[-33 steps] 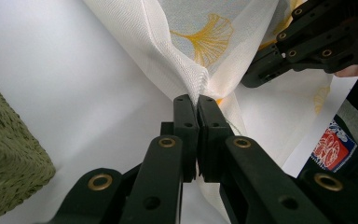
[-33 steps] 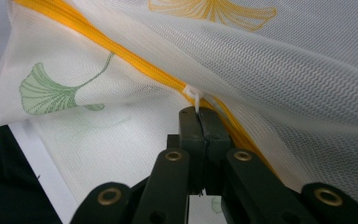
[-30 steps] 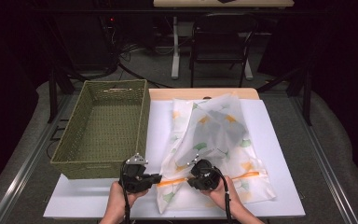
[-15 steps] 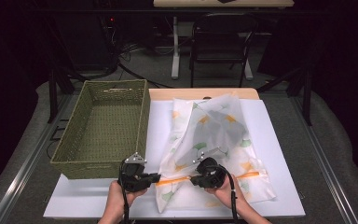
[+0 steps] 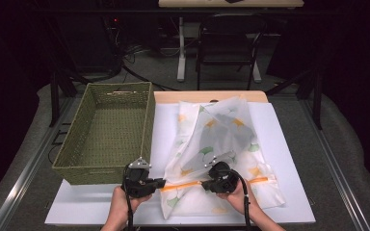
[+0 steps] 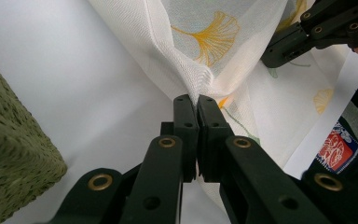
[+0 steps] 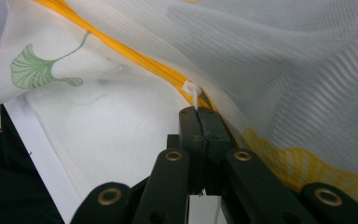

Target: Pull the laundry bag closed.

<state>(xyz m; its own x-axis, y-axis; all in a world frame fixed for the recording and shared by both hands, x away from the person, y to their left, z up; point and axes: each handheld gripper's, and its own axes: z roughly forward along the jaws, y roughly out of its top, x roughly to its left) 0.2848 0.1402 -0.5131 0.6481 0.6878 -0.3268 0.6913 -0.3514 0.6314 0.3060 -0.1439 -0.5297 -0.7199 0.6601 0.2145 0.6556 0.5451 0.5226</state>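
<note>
Left gripper (image 6: 196, 100) clamped on mesh laundry bag (image 5: 221, 144) edge; right gripper (image 7: 198, 112) pinching white zipper pull (image 7: 192, 88), apparently by its tab; wicker basket (image 5: 77, 159) beside.

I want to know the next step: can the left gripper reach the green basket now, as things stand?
Probably not yet. The left gripper is shut on the mesh bag edge. The basket stands just beside it with nothing between, so it must first release the bag.
</note>
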